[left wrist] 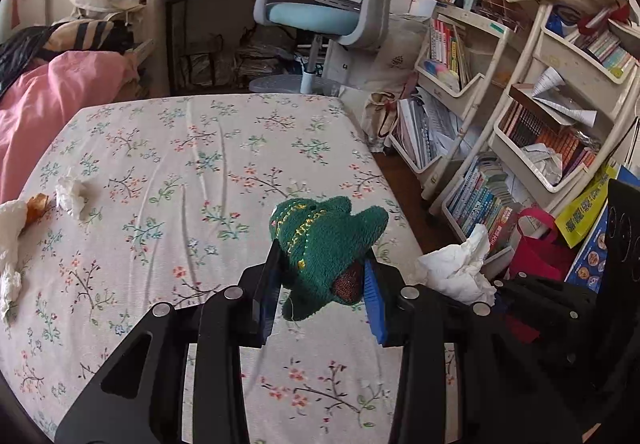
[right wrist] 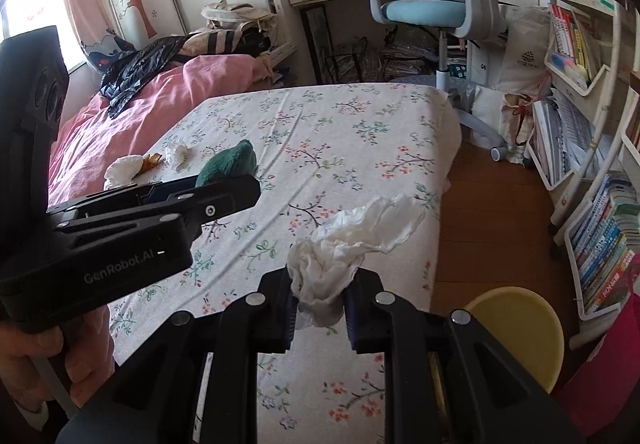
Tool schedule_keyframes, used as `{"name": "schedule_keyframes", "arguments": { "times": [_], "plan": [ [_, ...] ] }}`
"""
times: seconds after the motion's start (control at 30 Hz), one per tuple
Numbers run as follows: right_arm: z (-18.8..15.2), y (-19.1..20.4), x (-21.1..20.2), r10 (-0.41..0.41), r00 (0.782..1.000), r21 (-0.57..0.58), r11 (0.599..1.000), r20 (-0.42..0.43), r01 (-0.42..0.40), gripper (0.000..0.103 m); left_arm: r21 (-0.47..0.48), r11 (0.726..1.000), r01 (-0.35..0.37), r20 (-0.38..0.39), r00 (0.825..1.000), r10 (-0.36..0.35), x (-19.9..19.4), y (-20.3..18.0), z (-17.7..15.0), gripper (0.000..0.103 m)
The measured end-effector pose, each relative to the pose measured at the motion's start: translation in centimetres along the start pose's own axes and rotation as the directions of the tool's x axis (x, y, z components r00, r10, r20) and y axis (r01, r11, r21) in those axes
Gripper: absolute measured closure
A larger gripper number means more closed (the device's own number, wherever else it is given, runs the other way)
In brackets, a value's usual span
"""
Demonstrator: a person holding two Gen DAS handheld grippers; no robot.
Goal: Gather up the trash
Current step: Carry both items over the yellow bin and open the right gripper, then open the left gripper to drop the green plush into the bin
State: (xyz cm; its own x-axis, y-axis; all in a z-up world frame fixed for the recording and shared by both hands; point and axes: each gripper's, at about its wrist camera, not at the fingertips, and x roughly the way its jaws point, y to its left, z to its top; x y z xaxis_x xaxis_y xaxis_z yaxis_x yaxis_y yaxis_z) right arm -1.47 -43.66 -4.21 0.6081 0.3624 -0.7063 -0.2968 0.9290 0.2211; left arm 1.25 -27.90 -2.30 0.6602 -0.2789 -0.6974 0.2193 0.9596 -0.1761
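My left gripper [left wrist: 322,264] is shut on a green plush toy [left wrist: 324,244] and holds it above the floral bed sheet [left wrist: 180,148]. My right gripper [right wrist: 320,284] is shut on a crumpled white tissue [right wrist: 344,244], held over the bed's right side; that tissue also shows in the left wrist view [left wrist: 460,264]. More trash lies on the sheet at the left: a small tissue wad [left wrist: 72,194], a brown wrapper [left wrist: 37,206] and a larger white tissue [left wrist: 10,240]. In the right wrist view these are the wad [right wrist: 176,154], the wrapper [right wrist: 152,161] and the tissue [right wrist: 124,168].
A yellow round bin [right wrist: 516,328] stands on the wooden floor beside the bed. A pink quilt [right wrist: 160,100] with a black bag [right wrist: 136,72] lies at the left. Bookshelves [left wrist: 532,116], a red bag [left wrist: 540,248] and a desk chair [left wrist: 332,12] crowd the right.
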Motion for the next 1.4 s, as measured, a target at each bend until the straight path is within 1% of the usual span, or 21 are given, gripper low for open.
{"name": "schedule_keyframes", "arguments": {
  "times": [0.23,0.47,0.67,0.9,0.97,1.03,1.17,1.2,1.23,1.27,1.3,1.37,1.4],
  "plan": [
    [-1.2,-2.6,-1.7,-0.043,0.999,0.040,0.998,0.011,0.043,0.083,0.078,0.997,-0.002,0.001,1.000,0.002,0.4,-4.3,-0.9,0.068],
    [-2.1,-5.4,-2.5,-0.093,0.996,0.089,0.992,0.012,0.092,0.083,0.107,0.994,0.015,0.000,1.000,-0.015,1.4,-6.9,-0.3,0.068],
    [-3.0,-8.0,-2.5,-0.137,0.990,0.142,0.980,-0.019,0.138,0.082,0.143,0.989,0.031,-0.010,1.000,-0.030,2.6,-9.3,-0.2,0.068],
    [-4.2,-11.2,-1.8,-0.210,0.974,0.195,0.955,-0.081,0.222,0.080,0.171,0.982,0.080,-0.047,0.996,-0.073,4.2,-12.0,-0.1,0.068],
    [-4.5,-11.8,-1.5,-0.232,0.967,0.202,0.947,-0.108,0.249,0.078,0.169,0.980,0.103,-0.070,0.993,-0.092,4.8,-12.8,-0.2,0.068],
    [-4.9,-12.4,-1.4,-0.266,0.955,0.207,0.935,-0.135,0.289,0.063,0.163,0.978,0.127,-0.092,0.989,-0.113,5.5,-13.6,-0.3,0.068],
    [-5.4,-13.8,-2.4,-0.310,0.941,0.248,0.909,-0.139,0.336,0.058,0.141,0.974,0.175,-0.133,0.979,-0.156,7.2,-15.5,-0.2,0.068],
    [-5.4,-14.2,-2.8,-0.326,0.936,0.267,0.898,-0.133,0.350,0.053,0.133,0.973,0.187,-0.143,0.975,-0.168,7.8,-16.0,-0.1,0.068],
    [-5.4,-14.7,-3.2,-0.336,0.934,0.287,0.889,-0.123,0.358,0.046,0.124,0.972,0.201,-0.157,0.971,-0.181,8.3,-16.5,-0.1,0.067],
    [-5.4,-15.1,-3.6,-0.343,0.932,0.309,0.880,-0.114,0.361,0.045,0.117,0.970,0.213,-0.169,0.967,-0.192,8.8,-17.0,0.0,0.067],
    [-5.4,-15.6,-4.0,-0.332,0.937,0.331,0.877,-0.108,0.349,0.044,0.112,0.969,0.219,-0.175,0.965,-0.197,9.2,-17.5,0.0,0.067],
    [-5.5,-16.2,-3.9,-0.327,0.938,0.344,0.872,-0.118,0.347,0.044,0.104,0.968,0.227,-0.186,0.961,-0.205,9.9,-18.2,-0.1,0.067],
    [-5.5,-16.4,-3.8,-0.326,0.937,0.351,0.869,-0.122,0.348,0.040,0.100,0.969,0.227,-0.191,0.960,-0.205,10.2,-18.5,0.0,0.066]
  ]
}}
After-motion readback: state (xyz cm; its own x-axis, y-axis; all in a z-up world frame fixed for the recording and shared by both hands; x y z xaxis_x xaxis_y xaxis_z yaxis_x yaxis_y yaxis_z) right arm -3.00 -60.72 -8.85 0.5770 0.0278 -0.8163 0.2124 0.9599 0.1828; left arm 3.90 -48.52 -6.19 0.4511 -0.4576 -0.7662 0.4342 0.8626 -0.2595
